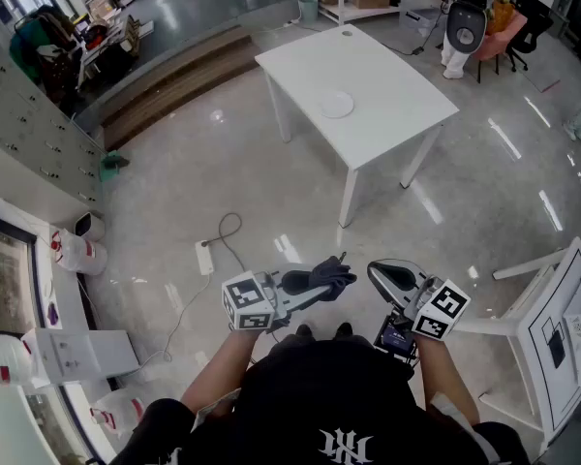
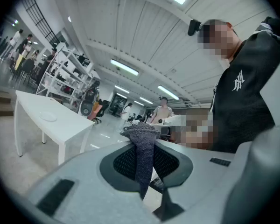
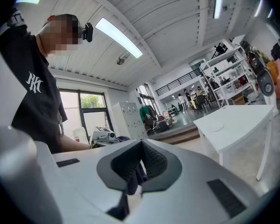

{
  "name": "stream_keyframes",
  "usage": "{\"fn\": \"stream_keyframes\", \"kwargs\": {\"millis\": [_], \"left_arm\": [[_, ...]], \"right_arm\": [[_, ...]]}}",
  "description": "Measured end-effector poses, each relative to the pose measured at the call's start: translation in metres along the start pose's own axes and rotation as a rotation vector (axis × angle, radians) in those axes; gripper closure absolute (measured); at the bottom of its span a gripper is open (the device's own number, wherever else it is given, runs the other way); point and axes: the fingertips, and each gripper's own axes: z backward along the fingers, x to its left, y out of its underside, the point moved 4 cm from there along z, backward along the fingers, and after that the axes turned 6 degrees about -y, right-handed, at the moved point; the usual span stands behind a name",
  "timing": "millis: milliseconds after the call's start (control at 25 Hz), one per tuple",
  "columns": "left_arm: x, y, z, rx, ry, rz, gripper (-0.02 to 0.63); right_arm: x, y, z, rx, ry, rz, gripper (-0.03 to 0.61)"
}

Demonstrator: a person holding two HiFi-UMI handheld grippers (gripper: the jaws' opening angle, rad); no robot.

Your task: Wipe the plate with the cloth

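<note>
A round white plate (image 1: 336, 104) lies on the white table (image 1: 387, 124) well ahead of me, across open floor. In the left gripper view the plate (image 2: 48, 116) and table (image 2: 70, 120) show small at the left. My left gripper (image 1: 305, 281) is shut on a dark knitted cloth (image 1: 330, 274), held at waist height; the cloth (image 2: 142, 157) is pinched between the jaws and bunches above their tips. My right gripper (image 1: 373, 269) is beside it, shut and holding nothing. In the right gripper view the table (image 3: 233, 122) stands far off at the right.
A power strip with a cable (image 1: 205, 257) lies on the glossy floor between me and the table. Wooden steps (image 1: 174, 80) and grey lockers (image 1: 29, 124) are at the left, a white rack (image 1: 562, 327) close at my right, plastic jugs (image 1: 77, 252) at my left.
</note>
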Motion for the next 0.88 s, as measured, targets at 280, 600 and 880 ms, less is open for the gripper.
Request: {"fn": "stream_keyframes", "kwargs": {"millis": [280, 600, 880], "left_arm": [[-0.005, 0.001, -0.005, -0.012, -0.056, 0.018, 0.563], [-0.008, 0.003, -0.008, -0.016, -0.125, 0.030, 0.563], [-0.019, 0.007, -0.021, -0.013, -0.158, 0.024, 0.563]], "right_arm": [[-0.004, 0.000, 0.009, 0.014, -0.029, 0.003, 0.574], [-0.004, -0.011, 0.019, -0.071, -0.109, -0.015, 0.571], [-0.010, -0.004, 0.038, -0.073, -0.138, -0.032, 0.520]]}}
